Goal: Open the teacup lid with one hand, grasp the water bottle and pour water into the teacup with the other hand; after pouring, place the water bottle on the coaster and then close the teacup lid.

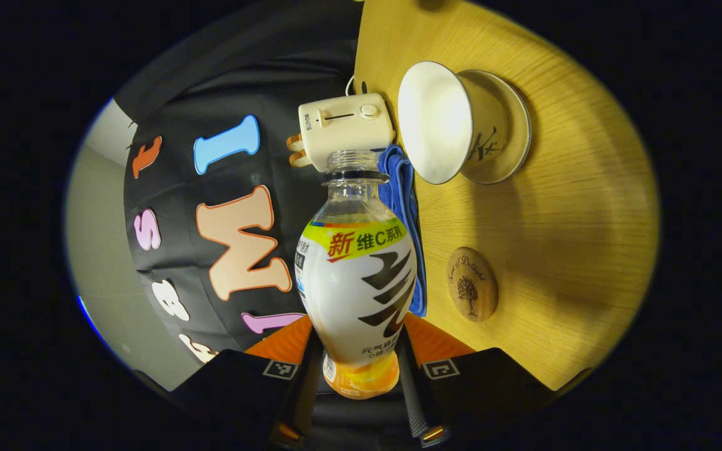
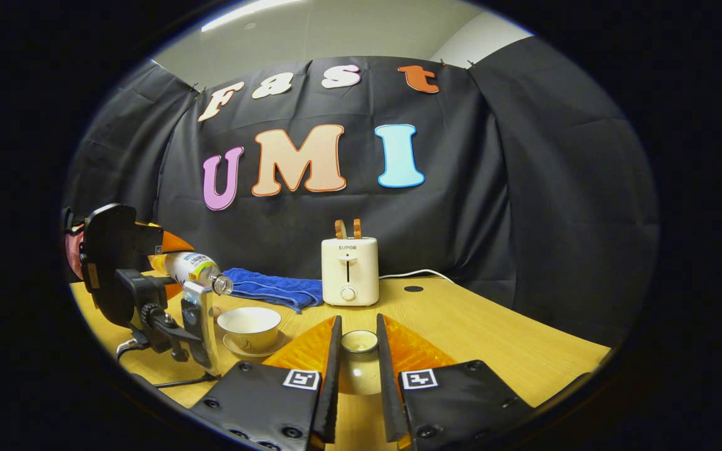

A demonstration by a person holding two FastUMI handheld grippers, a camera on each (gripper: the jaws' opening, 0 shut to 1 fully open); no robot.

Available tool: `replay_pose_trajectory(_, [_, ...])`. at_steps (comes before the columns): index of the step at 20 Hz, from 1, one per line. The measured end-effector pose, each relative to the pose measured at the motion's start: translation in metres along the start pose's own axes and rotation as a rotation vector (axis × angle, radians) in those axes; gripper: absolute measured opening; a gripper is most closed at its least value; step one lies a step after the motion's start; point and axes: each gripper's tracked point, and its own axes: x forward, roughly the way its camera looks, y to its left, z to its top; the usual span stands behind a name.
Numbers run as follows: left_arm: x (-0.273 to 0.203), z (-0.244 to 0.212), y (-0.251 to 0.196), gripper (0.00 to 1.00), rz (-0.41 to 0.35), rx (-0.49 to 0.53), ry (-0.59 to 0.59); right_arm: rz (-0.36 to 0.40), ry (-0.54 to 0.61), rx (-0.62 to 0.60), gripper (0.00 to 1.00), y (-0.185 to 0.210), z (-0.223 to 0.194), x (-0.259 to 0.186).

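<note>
Left gripper view: my left jaws clamp the water bottle (image 1: 358, 294) low, tipped toward the teacup (image 1: 442, 122); slick plastic. Right jaws pinch the fragile lid (image 2: 359, 342).

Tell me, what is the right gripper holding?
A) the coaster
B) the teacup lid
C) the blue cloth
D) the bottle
B: in the right gripper view, the lid sits pinched between the right gripper, while the bottle is in the left gripper, tipped toward the teacup.
</note>
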Motion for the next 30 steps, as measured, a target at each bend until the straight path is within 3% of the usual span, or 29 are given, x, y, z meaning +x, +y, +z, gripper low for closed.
replay_pose_trajectory(30, [0.003,0.006,0.046,0.57,0.081,0.354,-0.018,-0.001,0.001,-0.001,0.33,0.0,-0.001,0.002])
